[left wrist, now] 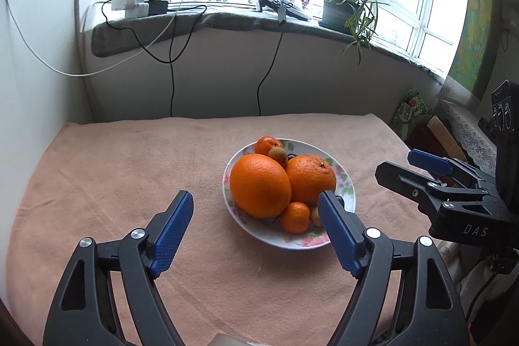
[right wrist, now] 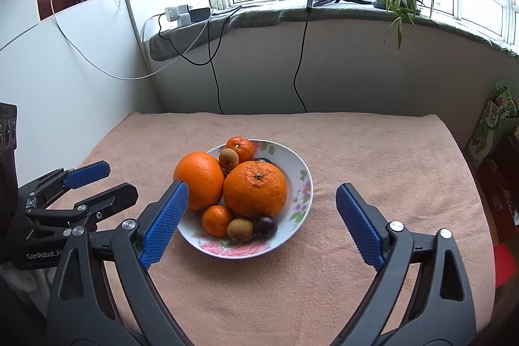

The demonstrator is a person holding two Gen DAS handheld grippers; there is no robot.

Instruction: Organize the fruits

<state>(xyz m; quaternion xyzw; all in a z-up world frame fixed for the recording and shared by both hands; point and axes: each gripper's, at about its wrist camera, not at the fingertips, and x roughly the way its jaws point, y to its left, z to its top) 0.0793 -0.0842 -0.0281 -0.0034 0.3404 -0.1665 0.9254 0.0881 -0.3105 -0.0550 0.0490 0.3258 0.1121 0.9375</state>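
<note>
Table under peach cloth [right wrist: 373, 151]: we find no fruit loose on it.

Floral bowl [right wrist: 300, 184], mid-table: holds all the fruit we can see.

Two large oranges [right wrist: 256, 188] [right wrist: 201, 180], touching at the centre.

Two mandarins [right wrist: 240, 148] [right wrist: 216, 220], at the far rim and the near side.

Two small brown fruits [right wrist: 240, 229] [right wrist: 229, 158]; one dark purple fruit [right wrist: 266, 226] at the near edge.

Left gripper [left wrist: 256, 222] and right gripper [right wrist: 262, 222]: both spread wide and empty, held short of the bowl.

We judge this fits fruit already gathered, or a heap awaiting sorting. Any grasp should come from above, centred, since round fruit rolls.
</note>
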